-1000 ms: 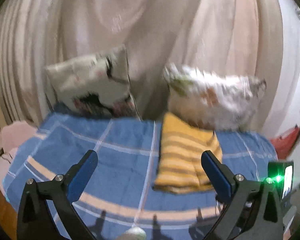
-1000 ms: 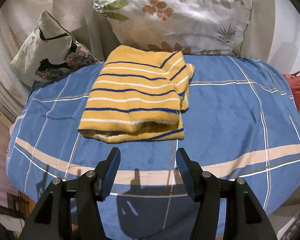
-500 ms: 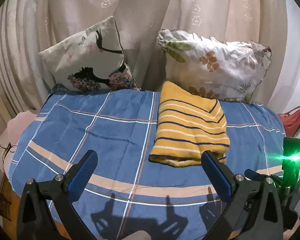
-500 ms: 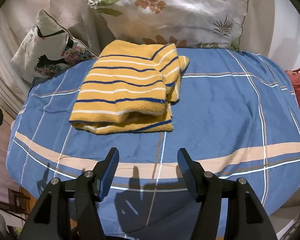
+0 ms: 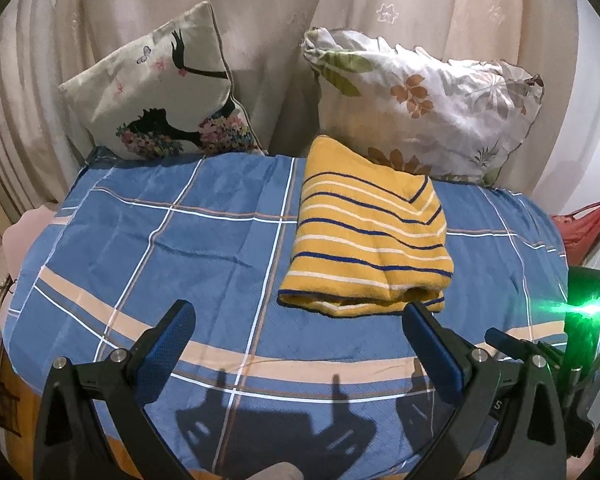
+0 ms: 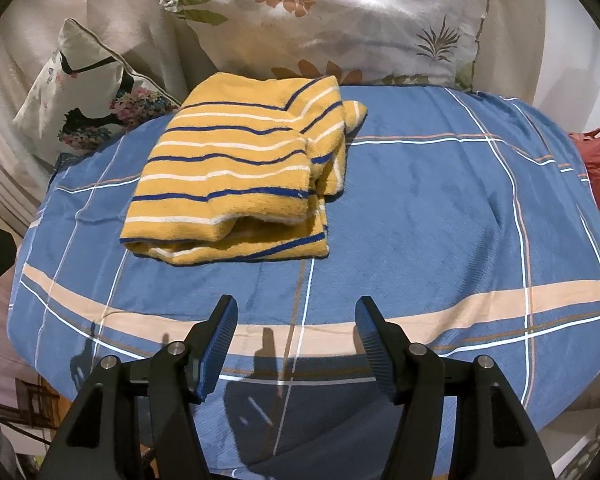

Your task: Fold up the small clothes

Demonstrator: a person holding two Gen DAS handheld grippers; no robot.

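Observation:
A folded yellow garment with blue and white stripes (image 5: 368, 232) lies on the blue checked cover (image 5: 172, 240), toward the back beside the floral pillow. It also shows in the right wrist view (image 6: 240, 184), left of centre. My left gripper (image 5: 296, 328) is open and empty, held above the front of the cover, short of the garment. My right gripper (image 6: 296, 324) is open and empty, above the cover's front, apart from the garment. The right gripper's body shows at the right edge of the left wrist view (image 5: 540, 360).
A bird-print cushion (image 5: 168, 96) and a floral pillow (image 5: 420, 100) lean against beige curtains at the back. A red bag (image 5: 580, 228) hangs past the right edge. The blue cover (image 6: 440, 208) drops off at the front and sides.
Both grippers have drawn back from the garment toward the front edge. The left view has steadied and tilted down. The garment lies still and folded.

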